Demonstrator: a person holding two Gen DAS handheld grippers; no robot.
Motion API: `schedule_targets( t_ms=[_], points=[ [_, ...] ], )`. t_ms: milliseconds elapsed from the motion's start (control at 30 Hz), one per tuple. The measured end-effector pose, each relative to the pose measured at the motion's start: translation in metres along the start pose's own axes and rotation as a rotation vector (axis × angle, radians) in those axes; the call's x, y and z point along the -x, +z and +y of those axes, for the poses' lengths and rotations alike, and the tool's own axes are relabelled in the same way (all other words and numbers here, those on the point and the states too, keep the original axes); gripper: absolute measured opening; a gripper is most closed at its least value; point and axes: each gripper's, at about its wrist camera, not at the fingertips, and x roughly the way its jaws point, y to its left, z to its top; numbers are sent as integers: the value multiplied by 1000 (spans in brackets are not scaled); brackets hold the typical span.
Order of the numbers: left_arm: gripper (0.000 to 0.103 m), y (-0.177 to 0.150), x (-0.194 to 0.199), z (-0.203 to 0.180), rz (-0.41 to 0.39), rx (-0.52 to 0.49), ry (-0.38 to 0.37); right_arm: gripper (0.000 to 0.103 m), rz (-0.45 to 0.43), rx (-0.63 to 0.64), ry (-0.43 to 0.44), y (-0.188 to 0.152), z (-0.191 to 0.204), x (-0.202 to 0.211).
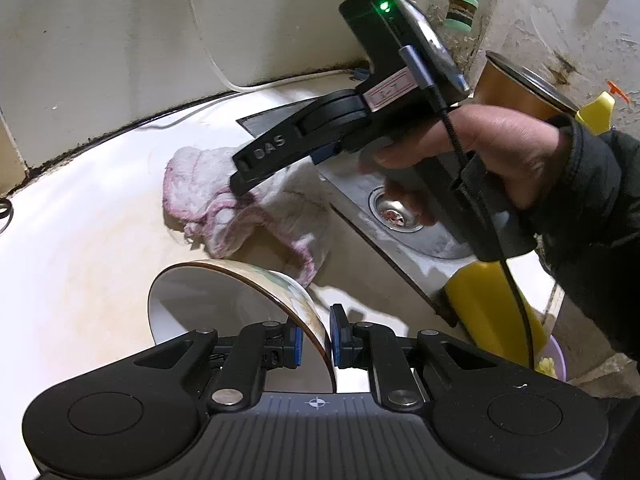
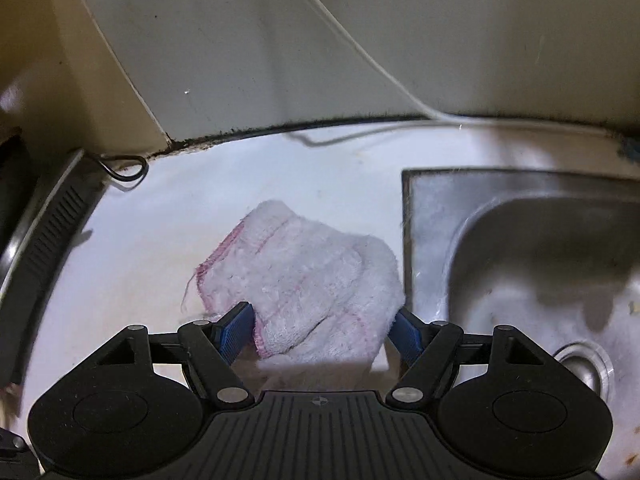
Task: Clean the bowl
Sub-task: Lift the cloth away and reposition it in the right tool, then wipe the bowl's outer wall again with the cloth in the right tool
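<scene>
Gripping a bowl (image 1: 224, 300) by its rim, the left gripper (image 1: 315, 344) holds it tilted over the counter (image 1: 80, 240) near the front edge. Spread wide, the right gripper (image 2: 320, 330) straddles a white, pink-edged cloth (image 2: 304, 272) lying just beside the sink's (image 2: 520, 248) left edge, pads not pressing it.

Black claw (image 2: 322, 330), blue pads (image 2: 236, 332)
</scene>
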Motion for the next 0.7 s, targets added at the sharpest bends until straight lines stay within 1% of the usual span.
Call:
schedule_targets(
  t_ms=[33,100,133,200,267,300,400,433,500,567,600,667,700],
  points=[
    [16,1,-1,-2,2,-6,-4,74,-9,-25,55,1,-1,-1],
    [16,3,-2,-5,5,-15,-10,74,-16,-112,219,2,-3,-2],
    [16,4,-3,-6,6,-23,-9,74,-18,-122,235,3,-3,-1],
    [16,3,-3,-7,5,-30,-5,74,-31,-77,164,5,0,6],
    [16,2,-1,-5,2,-27,-7,74,-60,-15,73,7,3,18],
    [16,0,0,-3,2,-26,-10,74,-71,-1,73,8,2,23],
    [15,-6,1,-2,4,-35,-18,74,-95,24,180,10,3,41],
    [15,-7,2,-2,5,-40,-20,74,-99,36,198,10,4,45],
    [13,-13,3,-1,8,-39,-28,74,-88,51,179,9,5,45],
    [12,-17,4,0,9,-36,-34,74,-68,44,92,4,-1,37],
    [12,-20,5,1,9,-35,-40,74,-60,40,65,2,-3,34],
    [12,-25,5,2,14,-45,-47,74,-39,17,59,-4,-10,26],
    [12,-28,6,3,18,-51,-49,74,-34,7,77,-9,-14,23]
  ],
)
